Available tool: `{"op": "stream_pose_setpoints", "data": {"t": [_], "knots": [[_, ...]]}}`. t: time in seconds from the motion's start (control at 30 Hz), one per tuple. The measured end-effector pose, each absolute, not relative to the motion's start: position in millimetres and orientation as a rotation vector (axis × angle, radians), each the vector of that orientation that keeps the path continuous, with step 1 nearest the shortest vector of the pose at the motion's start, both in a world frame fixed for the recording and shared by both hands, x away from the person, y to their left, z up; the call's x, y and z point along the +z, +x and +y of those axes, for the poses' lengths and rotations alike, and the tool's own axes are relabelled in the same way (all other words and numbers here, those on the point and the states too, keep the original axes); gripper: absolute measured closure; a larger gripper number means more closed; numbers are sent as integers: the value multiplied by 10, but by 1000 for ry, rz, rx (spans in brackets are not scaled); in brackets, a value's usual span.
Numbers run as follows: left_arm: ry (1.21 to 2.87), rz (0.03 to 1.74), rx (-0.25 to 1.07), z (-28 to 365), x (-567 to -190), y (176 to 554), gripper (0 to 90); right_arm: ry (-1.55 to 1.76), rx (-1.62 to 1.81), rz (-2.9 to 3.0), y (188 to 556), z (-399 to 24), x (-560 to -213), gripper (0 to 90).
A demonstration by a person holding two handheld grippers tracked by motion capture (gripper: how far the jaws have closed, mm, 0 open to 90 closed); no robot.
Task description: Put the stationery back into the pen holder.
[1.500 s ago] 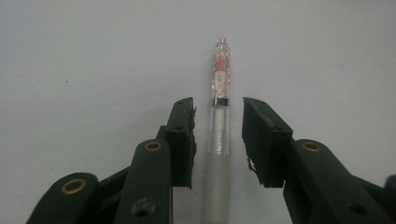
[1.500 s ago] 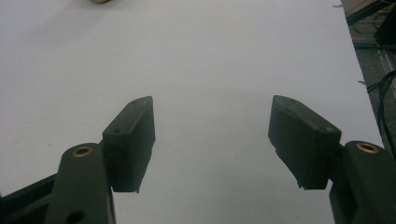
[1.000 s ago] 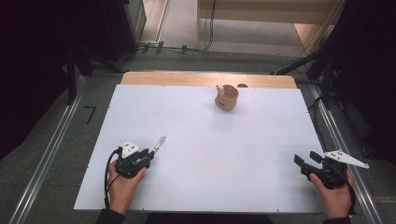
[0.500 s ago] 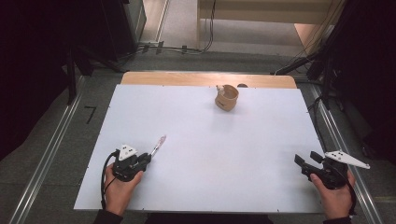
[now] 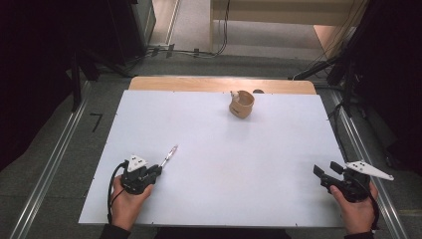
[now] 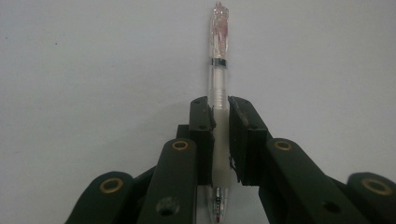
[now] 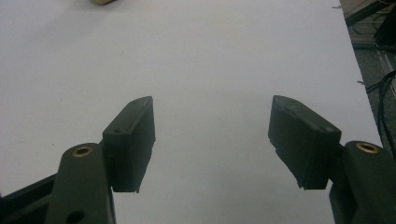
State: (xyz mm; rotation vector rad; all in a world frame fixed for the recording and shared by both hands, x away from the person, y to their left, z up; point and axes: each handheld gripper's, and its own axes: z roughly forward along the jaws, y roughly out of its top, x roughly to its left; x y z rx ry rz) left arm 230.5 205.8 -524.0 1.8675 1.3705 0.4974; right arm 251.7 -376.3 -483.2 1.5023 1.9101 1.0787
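Pulling my left gripper [image 5: 155, 172] back toward me at the near-left of the table [image 5: 224, 149], jaws clamped on the pen [image 6: 219, 98], right gripper [image 5: 326, 173] wide open and empty, so probably repositioning before the cup [image 5: 242, 104].

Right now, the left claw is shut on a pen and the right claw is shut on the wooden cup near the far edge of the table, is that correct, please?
Not quite. The right claw is open and holds nothing, as the right gripper view shows; the wooden cup stands alone near the far edge of the table. The left claw is indeed shut on the pen.
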Motion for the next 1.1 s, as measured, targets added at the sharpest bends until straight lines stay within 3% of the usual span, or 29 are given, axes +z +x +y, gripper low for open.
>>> {"op": "stream_pose_setpoints", "data": {"t": [1.1], "knots": [[1871, 1330, 492, 1895, -5092, 2377, 812, 1503, 1083, 1916, 2542, -3772, -4864, 305]]}}
